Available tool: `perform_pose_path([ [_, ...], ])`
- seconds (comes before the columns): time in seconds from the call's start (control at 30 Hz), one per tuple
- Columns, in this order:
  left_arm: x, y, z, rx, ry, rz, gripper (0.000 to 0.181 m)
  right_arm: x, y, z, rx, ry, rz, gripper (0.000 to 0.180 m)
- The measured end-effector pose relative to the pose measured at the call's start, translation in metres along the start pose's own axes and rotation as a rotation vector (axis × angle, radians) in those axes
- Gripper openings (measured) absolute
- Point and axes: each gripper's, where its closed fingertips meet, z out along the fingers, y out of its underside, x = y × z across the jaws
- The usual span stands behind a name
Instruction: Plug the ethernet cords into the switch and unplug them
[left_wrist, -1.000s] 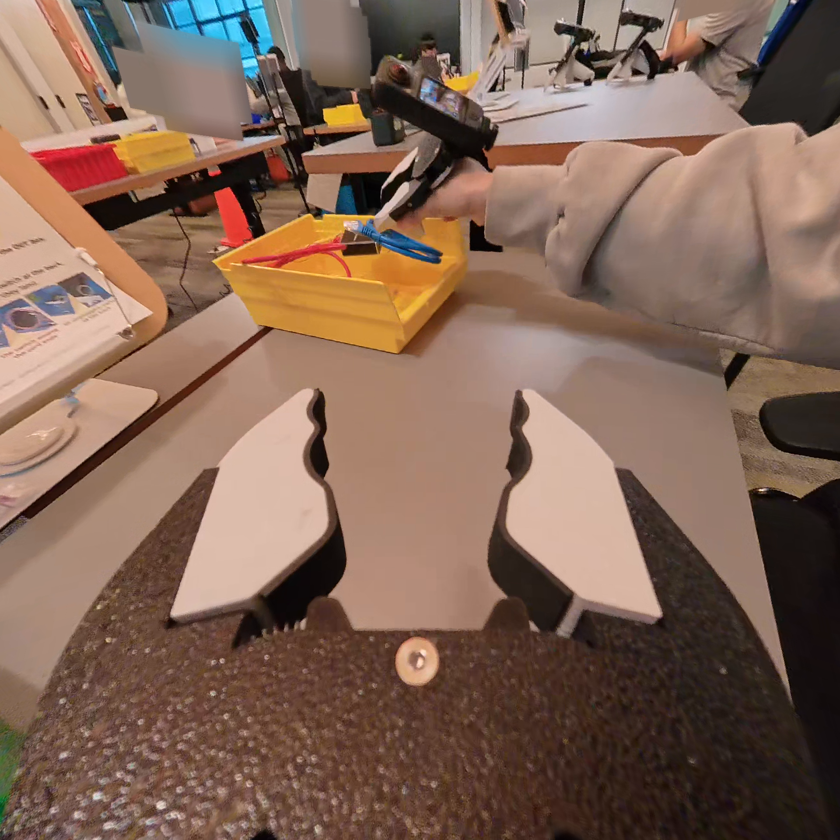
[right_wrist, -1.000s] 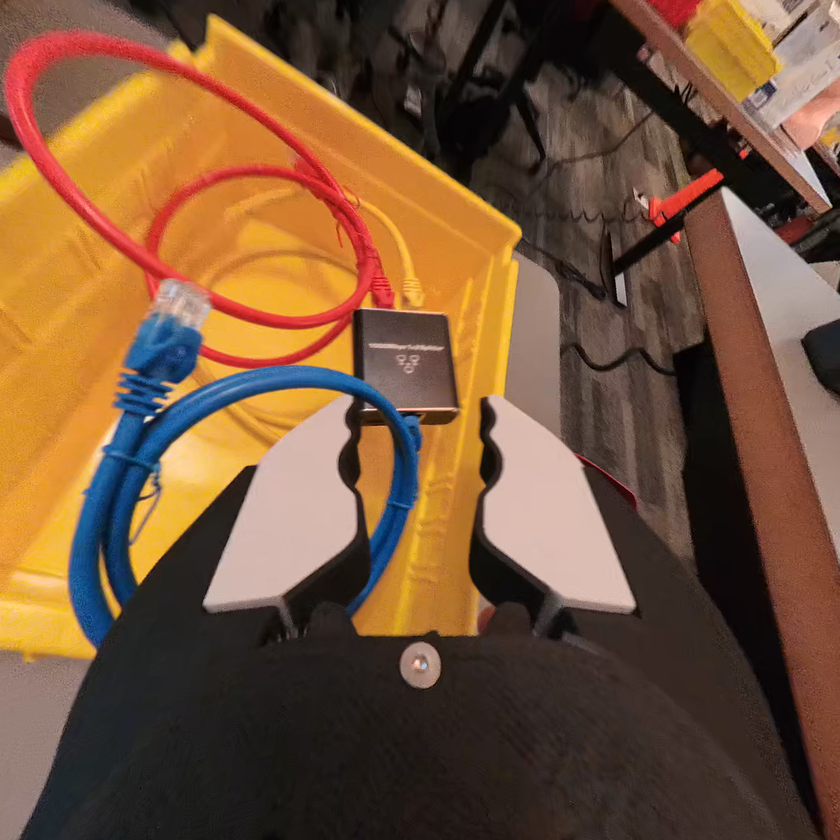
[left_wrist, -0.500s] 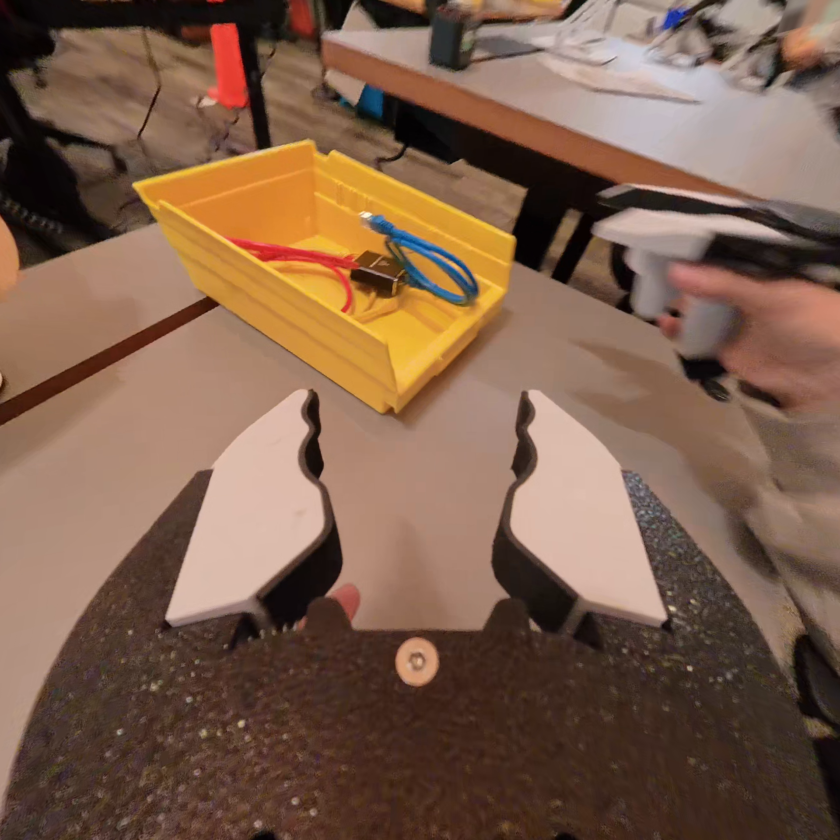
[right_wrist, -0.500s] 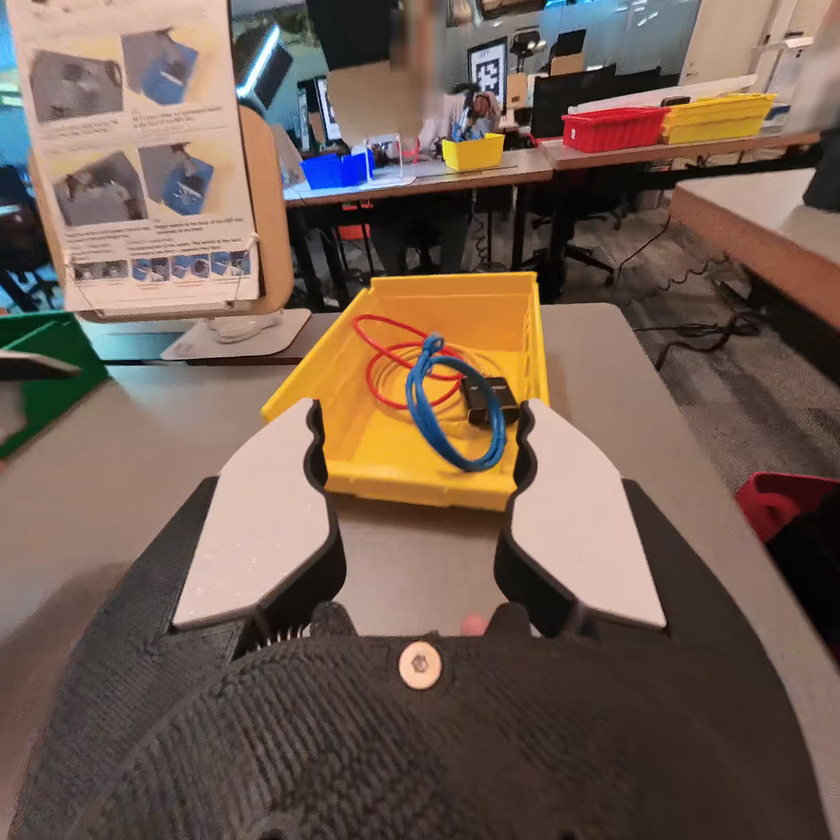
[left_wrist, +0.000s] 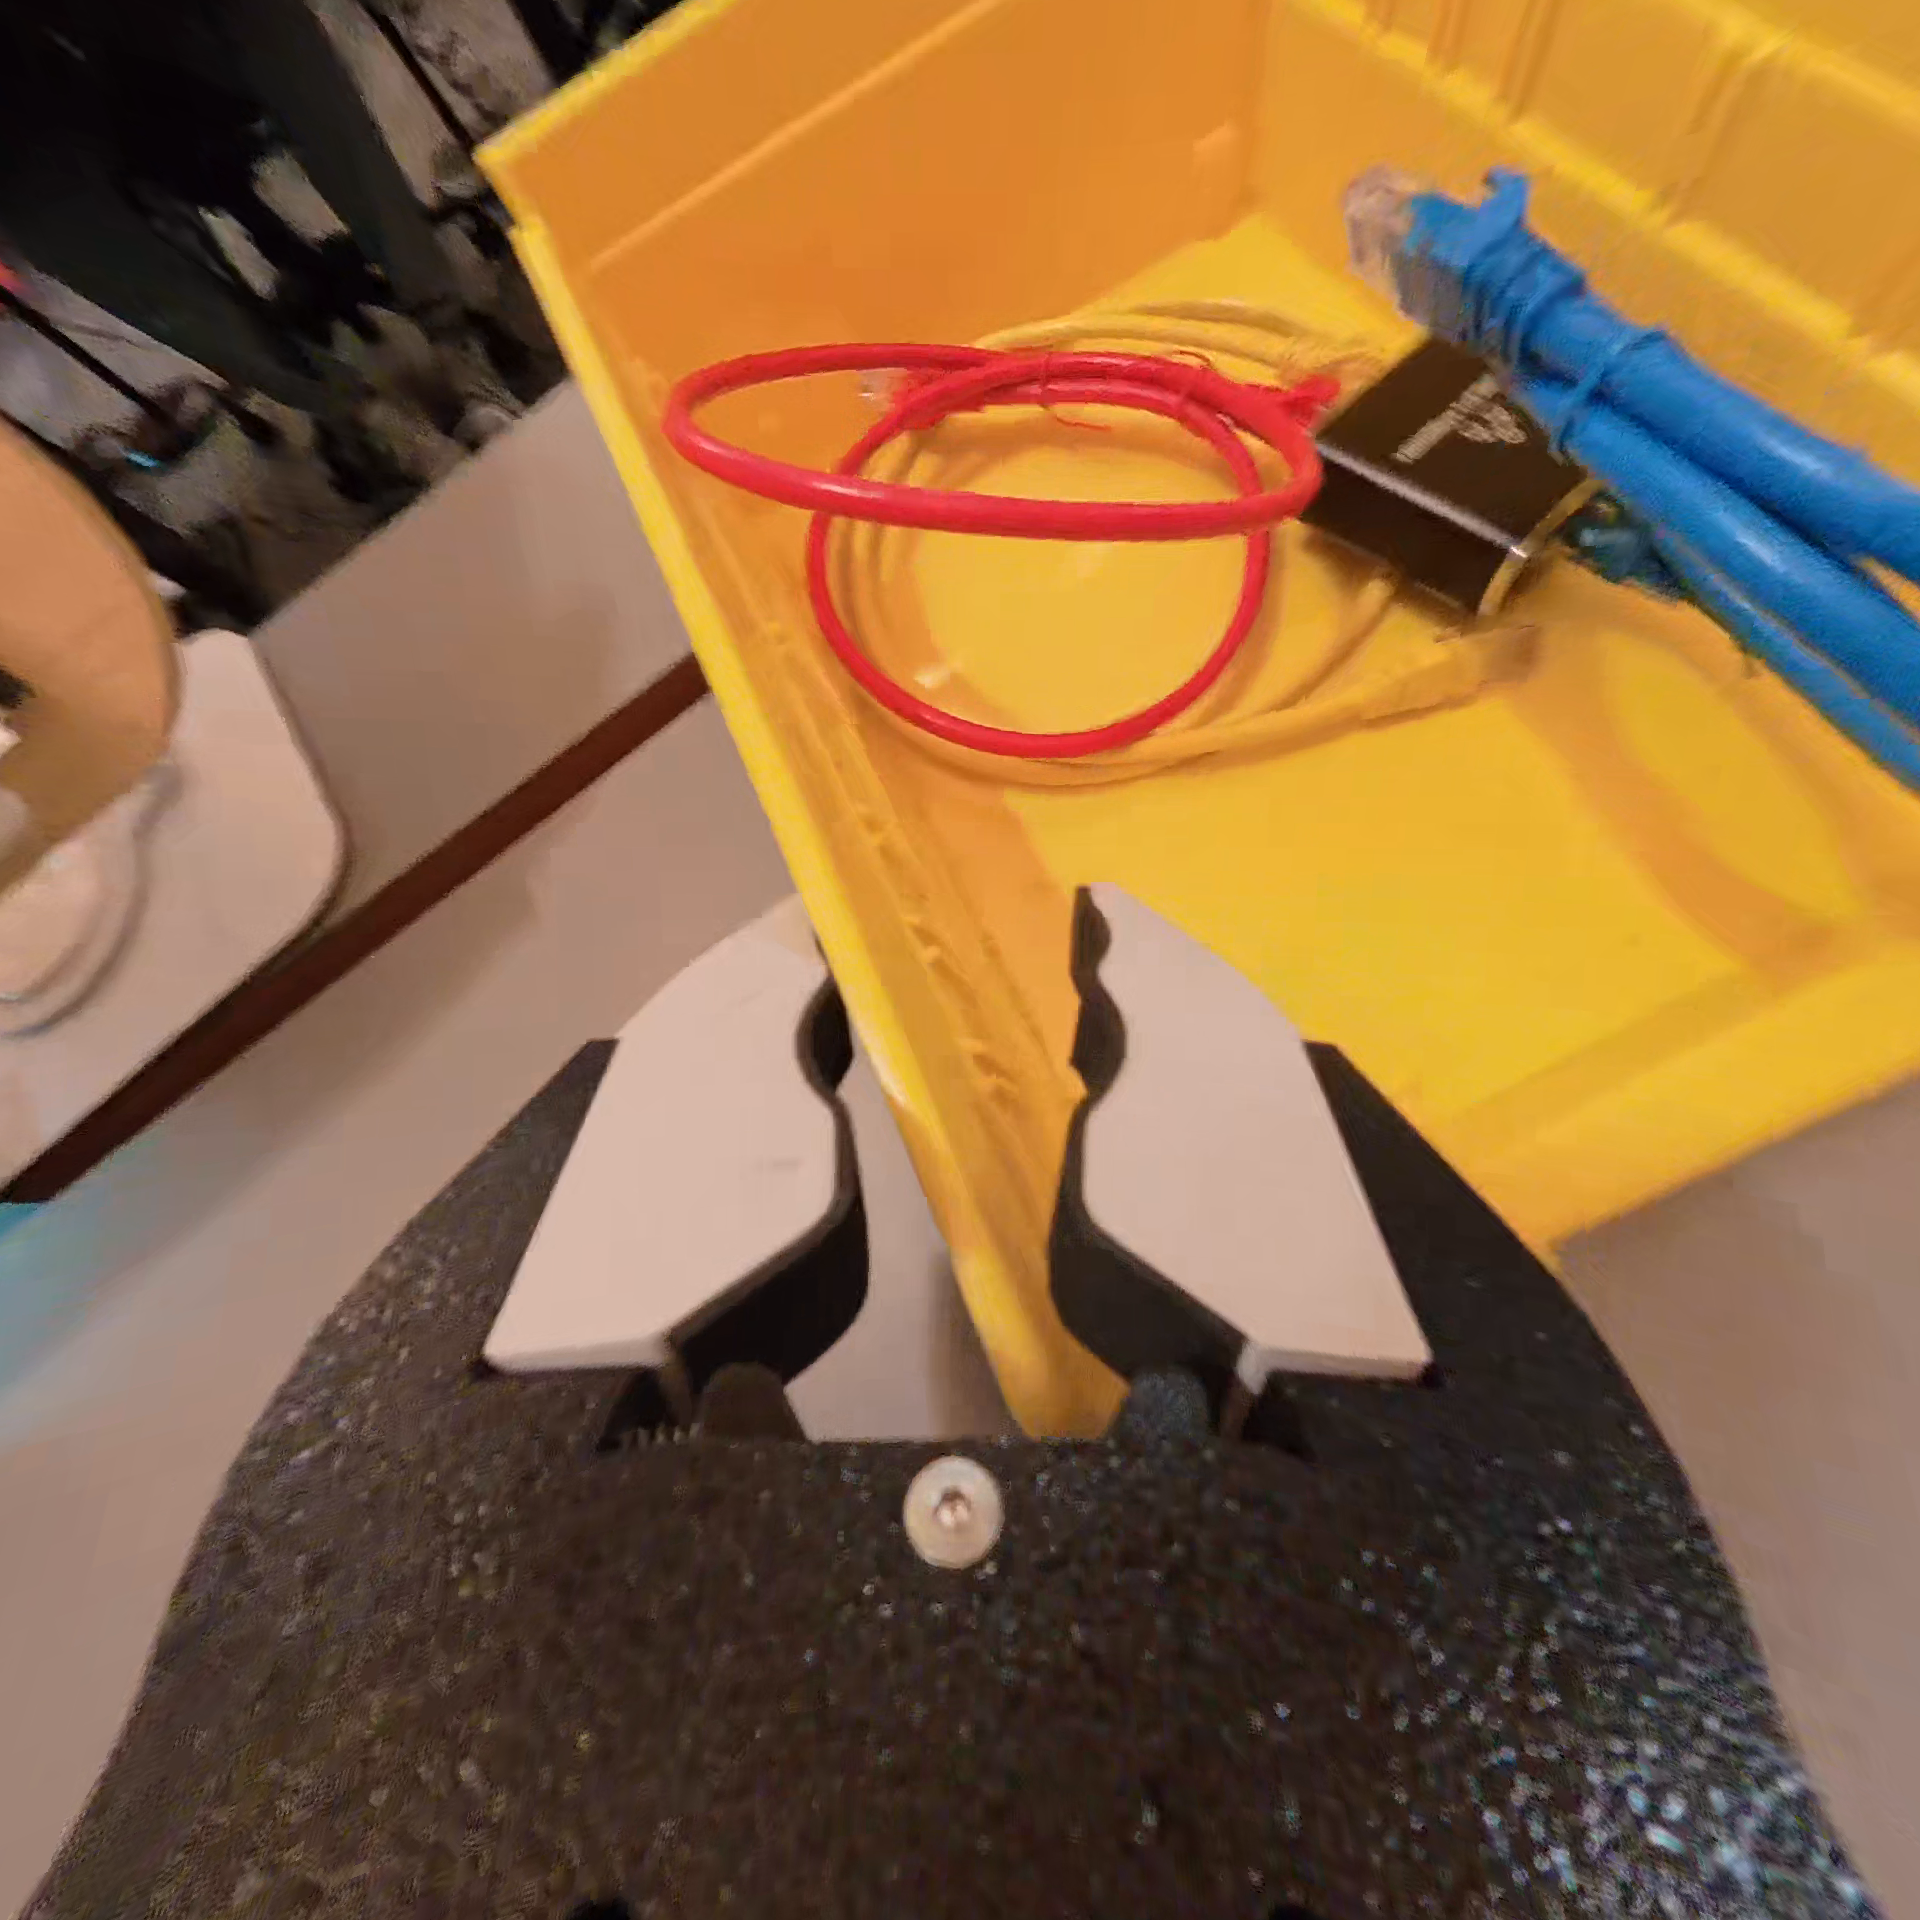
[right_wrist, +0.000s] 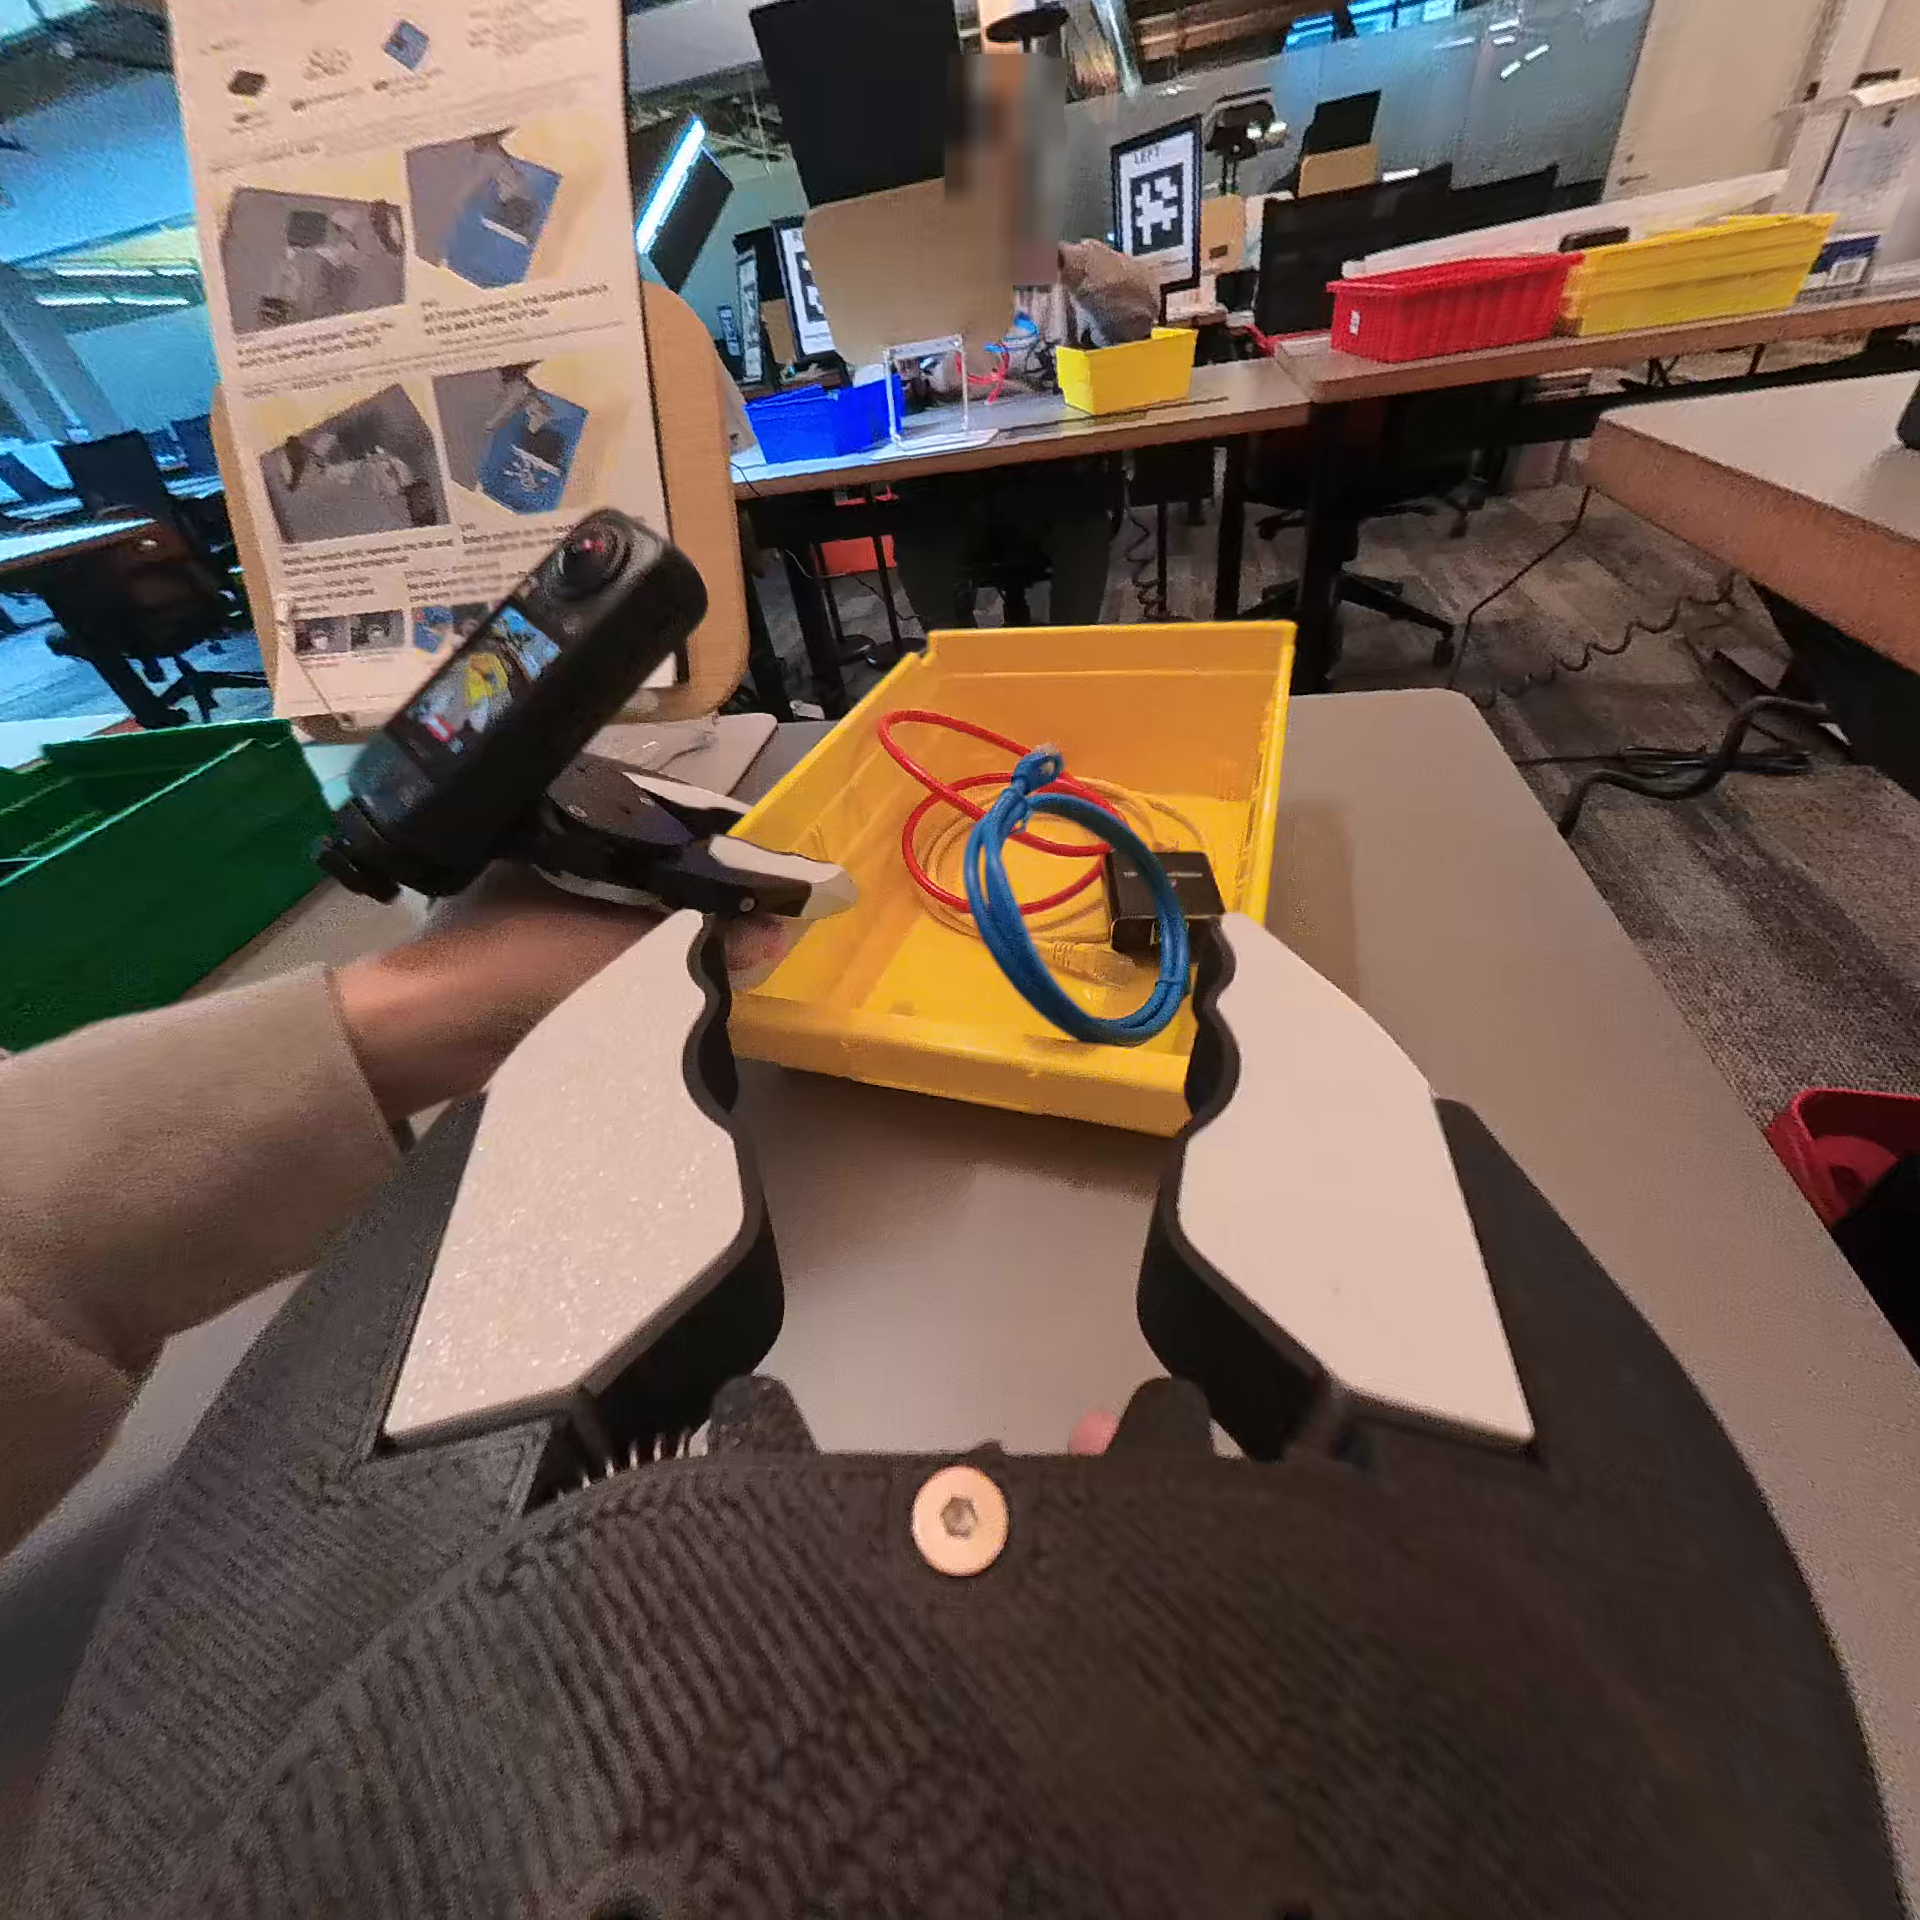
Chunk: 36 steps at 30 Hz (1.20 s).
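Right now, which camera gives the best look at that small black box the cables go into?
The left wrist view: the small black rectangular switch lies close and large there, in the yellow plastic bin. The right wrist view shows it farther off, partly behind the blue cable loop.

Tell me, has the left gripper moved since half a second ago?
Yes. The left gripper has closed in on the yellow bin, its fingers now straddling the bin's near side wall.
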Motion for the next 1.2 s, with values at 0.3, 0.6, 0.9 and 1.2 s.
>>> perform_pose_path([
  [0.3, -0.05, 0.061, -0.065, 0.037, 0.087, -0.073, 0.007, -0.02, -0.029, -0.011, 0.081, -0.038, -0.031, 0.078],
  [0.6, -0.122, 0.252, -0.261, -0.025, 0.231, -0.13, 0.006, -0.166, -0.009, 0.016, -0.051, -0.416, -0.069, 0.075],
  [0.9, -0.232, 0.418, -0.423, -0.162, 0.13, -0.344, 0.005, -0.386, 0.033, 0.126, -0.107, -0.611, -0.063, 0.089],
  [1.2, -0.312, 0.527, -0.52, -0.18, -0.245, -0.671, 0.007, -0.481, 0.119, 0.228, -0.359, -0.469, -0.078, 0.092],
])
